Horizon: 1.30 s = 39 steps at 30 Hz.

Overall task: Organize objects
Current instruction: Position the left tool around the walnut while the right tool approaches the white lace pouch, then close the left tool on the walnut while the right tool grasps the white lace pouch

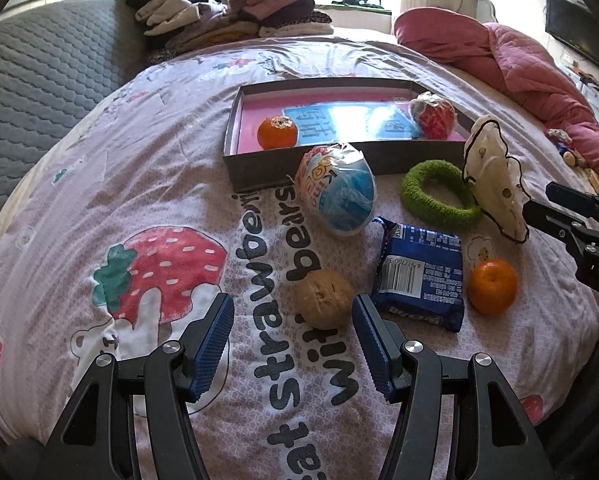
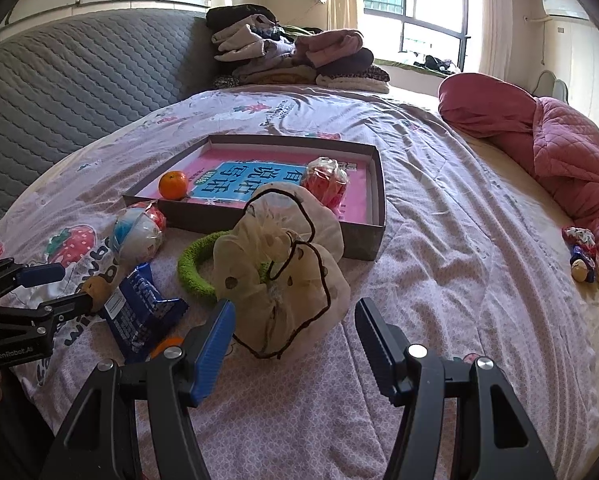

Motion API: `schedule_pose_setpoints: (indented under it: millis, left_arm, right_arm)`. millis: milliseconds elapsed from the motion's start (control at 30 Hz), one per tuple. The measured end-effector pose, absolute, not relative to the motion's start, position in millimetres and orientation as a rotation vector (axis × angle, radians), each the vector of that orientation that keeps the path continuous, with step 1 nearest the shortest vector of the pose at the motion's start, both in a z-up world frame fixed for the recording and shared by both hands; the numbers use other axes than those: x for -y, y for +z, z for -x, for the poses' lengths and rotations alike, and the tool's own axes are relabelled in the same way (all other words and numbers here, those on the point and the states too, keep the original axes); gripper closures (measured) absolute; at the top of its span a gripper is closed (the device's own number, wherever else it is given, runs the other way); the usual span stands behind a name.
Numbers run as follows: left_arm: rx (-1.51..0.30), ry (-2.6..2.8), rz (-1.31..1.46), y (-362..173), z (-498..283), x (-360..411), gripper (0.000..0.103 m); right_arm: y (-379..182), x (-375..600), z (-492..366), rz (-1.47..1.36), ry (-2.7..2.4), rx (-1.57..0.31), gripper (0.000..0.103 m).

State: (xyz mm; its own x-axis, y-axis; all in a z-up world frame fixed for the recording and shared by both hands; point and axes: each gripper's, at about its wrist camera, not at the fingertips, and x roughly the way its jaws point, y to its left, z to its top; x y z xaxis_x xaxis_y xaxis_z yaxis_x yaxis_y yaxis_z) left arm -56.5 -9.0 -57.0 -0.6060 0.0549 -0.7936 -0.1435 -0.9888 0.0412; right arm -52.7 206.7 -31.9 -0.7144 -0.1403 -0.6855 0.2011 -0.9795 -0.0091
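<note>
On the strawberry-print bedspread a tan walnut (image 1: 323, 300) lies just ahead of my left gripper (image 1: 293, 312), between its open fingertips and untouched. A cream mesh pouch (image 2: 283, 280) with a dark cord sits between the fingers of my right gripper (image 2: 295, 312), which is also open. Around them lie a blue snack packet (image 1: 419, 276), an orange (image 1: 492, 286), a green fuzzy ring (image 1: 439, 196) and a blue-white wrapped ball (image 1: 337, 194). The grey box (image 1: 229, 152) behind holds another orange (image 1: 277, 132) and a red wrapped item (image 1: 433, 116).
Folded clothes (image 2: 291, 56) are piled at the bed's head beside a grey quilted headboard (image 2: 79, 80). A rumpled pink quilt (image 2: 559, 152) fills the right side, with small wrapped items (image 2: 579, 256) near it. The bedspread right of the box is bare.
</note>
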Motion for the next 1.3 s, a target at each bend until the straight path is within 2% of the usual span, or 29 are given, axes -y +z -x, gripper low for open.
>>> schedule_pose_setpoints:
  millis: [600, 933, 1000, 1067, 1133, 1300]
  left_arm:
    - [-0.099, 2.7, 1.344, -64, 65, 8, 0.04]
    - [-0.056, 2.687, 1.36, -73, 75, 8, 0.04]
    - [-0.038, 2.682, 1.354, -72, 76, 8, 0.043]
    - [-0.042, 2.671, 1.358, -73, 78, 7, 0.051]
    - [-0.04, 2.662, 1.358, -74, 78, 5, 0.052]
    - [-0.042, 2.64, 1.342, -75, 77, 0, 0.067]
  right_arm:
    - [-51, -195, 76, -1.153, -2.746, -0.174, 0.041]
    - [-53, -201, 92, -1.144, -2.767, -0.113, 0.042]
    - [-53, -204, 94, -1.142, -2.774, -0.094, 0.042]
    - [-54, -206, 96, -1.144, -2.775, -0.079, 0.042]
    - [-55, -205, 98, -1.146, -2.768, -0.08, 0.044]
    - [-59, -204, 101, -1.162, -2.745, -0.06, 0.051]
